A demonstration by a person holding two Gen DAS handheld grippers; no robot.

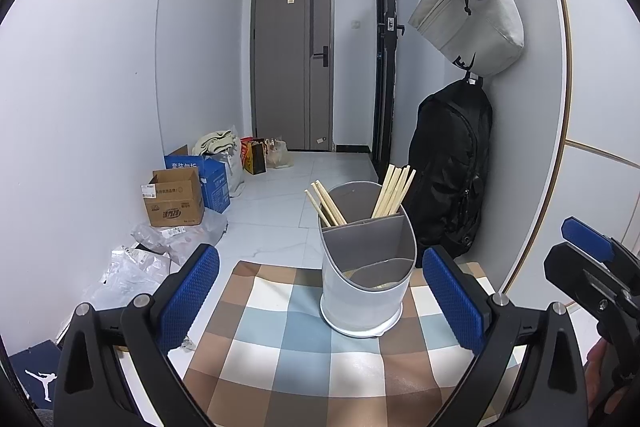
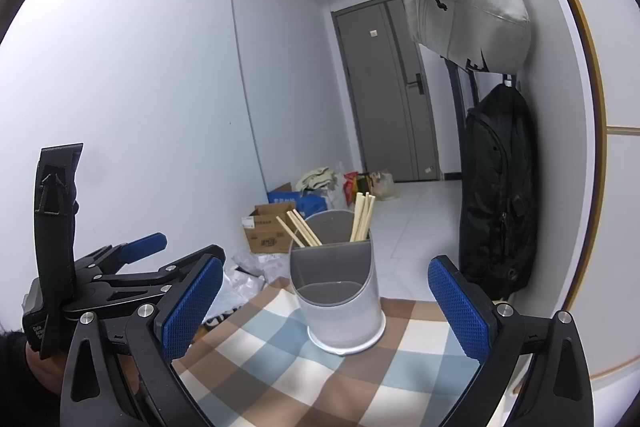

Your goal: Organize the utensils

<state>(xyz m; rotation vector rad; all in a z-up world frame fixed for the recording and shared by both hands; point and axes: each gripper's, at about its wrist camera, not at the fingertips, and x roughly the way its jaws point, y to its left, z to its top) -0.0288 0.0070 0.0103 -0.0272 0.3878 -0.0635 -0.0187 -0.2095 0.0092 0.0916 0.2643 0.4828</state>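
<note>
Grey plastic utensil holder sits near the far edge of the checked tablecloth, wooden chopsticks split into its two rear compartments, left bunch leaning left, right bunch leaning right; front compartment looks free. Left gripper and right gripper both hang spread wide and carry nothing, framing the holder from the near side. Probably staged there to fetch more utensils, none visible.

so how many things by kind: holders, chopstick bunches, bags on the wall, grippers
holder: 1
chopstick bunches: 2, left and right
bags: 2, grey and black
grippers: 2, left and right
total: 7
</note>
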